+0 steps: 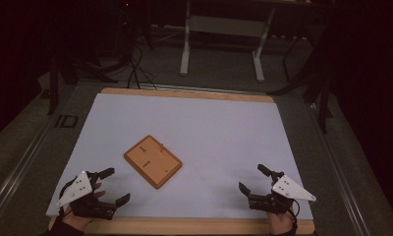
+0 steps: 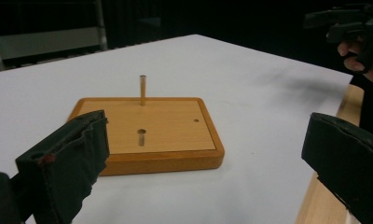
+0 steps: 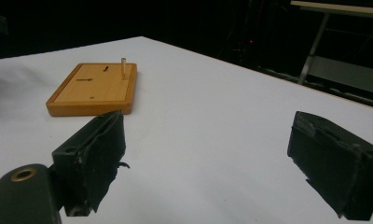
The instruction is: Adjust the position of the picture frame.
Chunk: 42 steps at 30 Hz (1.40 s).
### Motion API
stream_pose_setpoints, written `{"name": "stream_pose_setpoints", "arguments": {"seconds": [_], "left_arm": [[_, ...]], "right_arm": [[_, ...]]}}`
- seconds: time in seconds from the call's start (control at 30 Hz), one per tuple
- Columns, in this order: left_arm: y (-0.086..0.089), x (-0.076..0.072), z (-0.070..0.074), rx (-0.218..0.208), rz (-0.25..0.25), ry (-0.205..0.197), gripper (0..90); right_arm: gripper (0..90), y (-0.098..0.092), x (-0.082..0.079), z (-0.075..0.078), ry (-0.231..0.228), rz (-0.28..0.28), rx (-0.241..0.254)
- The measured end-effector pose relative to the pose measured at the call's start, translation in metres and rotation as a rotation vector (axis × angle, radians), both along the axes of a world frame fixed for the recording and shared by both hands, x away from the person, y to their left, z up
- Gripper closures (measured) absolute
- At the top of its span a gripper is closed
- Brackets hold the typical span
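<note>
I am holding my left hand-held gripper (image 1: 117,186) low over the near left corner of the worktop (image 1: 224,128), its jaws standing wide apart with nothing between them. My right hand-held gripper (image 1: 252,179) is hovering over the near right corner, and its jaws are gaping too, gripping nothing. The wooden board (image 1: 153,161) is lying flat on the white sheet between the two of them, a little nearer my left side and well apart from both, turned at an angle to the worktop's edges. A thin wooden peg (image 2: 142,90) is standing upright in the board near one edge, and a round hole (image 2: 141,132) is showing near the board's middle. In the left gripper view, my right hand is showing at the far upper right, well beyond the board.
</note>
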State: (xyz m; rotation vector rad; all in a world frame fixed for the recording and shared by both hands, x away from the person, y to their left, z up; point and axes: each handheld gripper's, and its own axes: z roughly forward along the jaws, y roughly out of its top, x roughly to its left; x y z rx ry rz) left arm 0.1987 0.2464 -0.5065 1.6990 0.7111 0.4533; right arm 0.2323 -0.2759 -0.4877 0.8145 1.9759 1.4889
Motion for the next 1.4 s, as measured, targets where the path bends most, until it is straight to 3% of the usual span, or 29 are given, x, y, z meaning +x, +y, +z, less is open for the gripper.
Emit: {"name": "stream_pose_setpoints", "arguments": {"seconds": [0.13,0.27,0.3,0.37,0.4,0.43,0.5,0.53,0.67,1.0,1.27,1.4], "left_arm": [[0.002,0.001,0.001,0.050,0.024,-0.017,1.1],[0.002,0.002,0.001,0.047,0.022,0.006,1.1],[-0.001,0.004,0.003,0.034,0.014,0.063,1.1],[-0.002,0.004,0.005,0.036,0.011,0.070,1.1],[-0.003,0.005,0.007,0.036,0.008,0.089,1.1],[-0.004,0.008,0.010,0.014,-0.014,0.139,1.1],[-0.003,0.008,0.012,-0.002,-0.035,0.144,1.1],[-0.004,0.010,0.014,0.011,-0.046,0.150,1.1],[-0.008,0.013,0.018,0.058,-0.049,0.140,1.1],[-0.018,0.039,0.031,0.052,-0.073,0.128,1.2],[-0.037,0.061,0.029,0.094,-0.114,0.121,1.2],[-0.040,0.075,0.026,0.095,-0.111,0.135,1.5]], "right_arm": [[10.9,-0.001,0.000,0.001,0.005,-0.008,0.002],[10.8,-0.001,-0.001,0.002,0.003,-0.012,0.001],[10.9,-0.001,-0.002,0.003,-0.007,-0.009,0.008],[10.9,-0.001,-0.003,0.004,-0.008,-0.007,0.015],[10.9,-0.001,-0.003,0.004,-0.008,-0.007,0.015],[10.9,-0.001,-0.003,0.005,-0.014,-0.008,0.020],[10.9,-0.001,-0.004,0.006,-0.016,-0.003,0.027],[10.9,0.000,-0.004,0.006,-0.015,-0.003,0.025],[10.9,0.002,-0.004,0.006,-0.013,0.002,0.019],[10.8,0.004,-0.003,0.005,-0.017,-0.001,0.015],[10.9,0.004,-0.003,0.005,-0.019,0.003,0.015],[10.9,0.003,-0.003,0.006,-0.020,0.004,0.016]]}}
